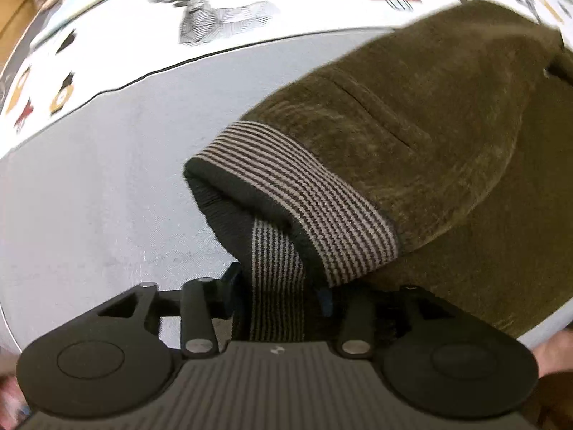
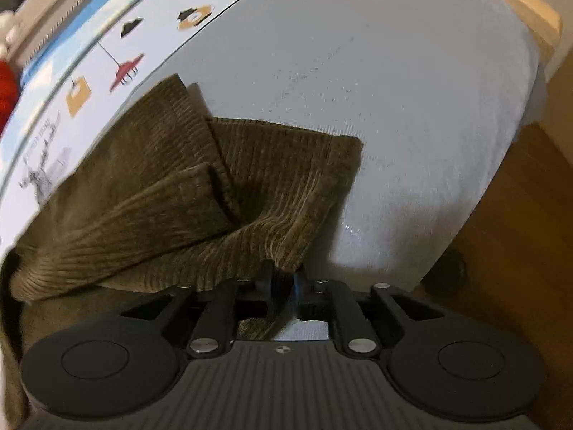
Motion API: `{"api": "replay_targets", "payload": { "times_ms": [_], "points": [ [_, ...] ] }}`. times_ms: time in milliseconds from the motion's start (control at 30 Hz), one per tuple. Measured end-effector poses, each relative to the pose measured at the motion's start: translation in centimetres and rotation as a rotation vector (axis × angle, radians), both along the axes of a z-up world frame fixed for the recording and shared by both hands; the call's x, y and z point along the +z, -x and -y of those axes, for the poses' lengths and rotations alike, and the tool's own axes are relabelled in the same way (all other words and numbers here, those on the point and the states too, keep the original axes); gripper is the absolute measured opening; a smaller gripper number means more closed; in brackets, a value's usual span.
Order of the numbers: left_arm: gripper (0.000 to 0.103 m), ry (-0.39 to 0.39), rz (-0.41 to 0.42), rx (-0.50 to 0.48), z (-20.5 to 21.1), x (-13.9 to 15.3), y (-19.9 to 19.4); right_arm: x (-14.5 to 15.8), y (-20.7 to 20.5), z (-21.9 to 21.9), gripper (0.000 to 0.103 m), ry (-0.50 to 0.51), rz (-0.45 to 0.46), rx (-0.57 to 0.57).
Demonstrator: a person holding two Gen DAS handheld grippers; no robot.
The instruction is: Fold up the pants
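Left wrist view: the left gripper (image 1: 277, 286) points steeply down at the striped waistband (image 1: 304, 200) of the olive corduroy pants (image 1: 429, 125). A fold of the striped band runs down between the jaws, which stand at a middling width; the fingertips are largely hidden by the cloth, so whether the pads press on it cannot be told. The rest of the pants spread up and to the right over the pale grey cloth (image 1: 107, 179) covering the table. Beyond a dark line the cover turns white with a printed deer (image 1: 211, 10) and small red and orange figures.

Right wrist view: the right gripper (image 2: 284, 279) also points steeply down. Its jaws stand narrow, with a lower corner of the corduroy fabric (image 2: 286, 251) between them and pulled up toward the camera; the pinch appears light. The trouser legs (image 2: 161, 179) lie folded across each other to the left on the grey cover (image 2: 394, 107). The wooden table edge (image 2: 519, 0) and a wood floor (image 2: 519, 233) show at right; the frame is slightly blurred
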State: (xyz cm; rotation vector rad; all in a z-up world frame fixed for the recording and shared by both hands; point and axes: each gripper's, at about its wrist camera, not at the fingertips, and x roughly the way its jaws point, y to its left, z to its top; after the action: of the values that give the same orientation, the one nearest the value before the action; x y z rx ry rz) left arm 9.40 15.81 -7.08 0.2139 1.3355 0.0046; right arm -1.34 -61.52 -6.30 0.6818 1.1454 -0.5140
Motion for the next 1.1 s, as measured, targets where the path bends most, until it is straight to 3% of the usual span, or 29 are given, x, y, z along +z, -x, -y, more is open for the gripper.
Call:
{"api": "replay_targets", "payload": {
  "times_ms": [33,100,233,300,367,400,467,500,533,633,667,700,733,833,900,1033,1100],
  "points": [
    [0.053,0.005,0.009,0.006,-0.3,0.2,-0.1,0.0,-0.2,0.0,0.034,0.005,0.002,-0.011],
    [0.055,0.006,0.023,0.006,-0.3,0.6,0.3,0.1,-0.7,0.7,0.044,0.01,0.024,-0.049],
    [0.065,0.025,0.033,-0.008,-0.4,1.0,0.5,-0.5,-1.1,2.8,0.046,0.006,0.059,-0.159],
    [0.075,0.007,0.038,-0.032,0.1,0.8,0.5,-1.3,-1.2,3.8,0.046,0.006,0.058,-0.203],
    [0.075,-0.011,0.041,-0.058,0.8,0.7,0.5,-2.1,-1.2,4.6,0.046,0.012,0.055,-0.238],
    [0.075,-0.013,0.039,-0.063,1.0,0.6,0.5,-2.4,-1.3,4.9,0.045,0.008,0.061,-0.246],
    [0.075,-0.016,0.038,-0.071,1.3,0.5,0.6,-2.8,-1.5,5.3,0.034,0.012,0.094,-0.244],
    [0.075,-0.019,0.038,-0.074,1.5,0.5,0.6,-2.8,-1.6,5.5,0.019,0.019,0.118,-0.229],
    [0.075,-0.021,0.039,-0.076,1.5,0.3,0.6,-2.7,-1.9,5.5,0.012,0.031,0.136,-0.208],
    [0.075,-0.029,0.036,-0.076,1.7,0.0,0.4,-0.5,-2.0,5.2,0.009,0.048,0.296,-0.173],
    [0.075,-0.03,0.038,-0.076,1.7,0.0,0.3,1.1,-1.6,5.2,0.009,0.082,0.386,-0.181],
    [0.075,-0.028,0.039,-0.077,1.8,-0.1,0.2,2.0,-1.0,5.4,0.008,0.136,0.404,-0.201],
    [0.075,-0.027,0.04,-0.079,1.9,-0.1,0.2,1.6,-0.6,5.8,0.008,0.163,0.34,-0.248],
    [0.075,-0.034,0.046,-0.08,2.0,0.1,0.0,-2.7,0.9,7.6,0.01,0.057,0.044,-0.436],
    [0.075,-0.021,0.057,-0.066,1.8,0.4,-0.1,-2.6,0.9,7.8,0.015,0.037,0.065,-0.45],
    [0.075,0.016,0.114,-0.012,1.0,1.9,-0.2,1.2,-1.1,5.4,0.033,0.278,0.125,-0.304],
    [0.075,0.035,0.154,0.019,0.6,2.9,-0.3,2.9,-1.9,4.1,0.035,0.362,0.168,-0.272]
  ]
}}
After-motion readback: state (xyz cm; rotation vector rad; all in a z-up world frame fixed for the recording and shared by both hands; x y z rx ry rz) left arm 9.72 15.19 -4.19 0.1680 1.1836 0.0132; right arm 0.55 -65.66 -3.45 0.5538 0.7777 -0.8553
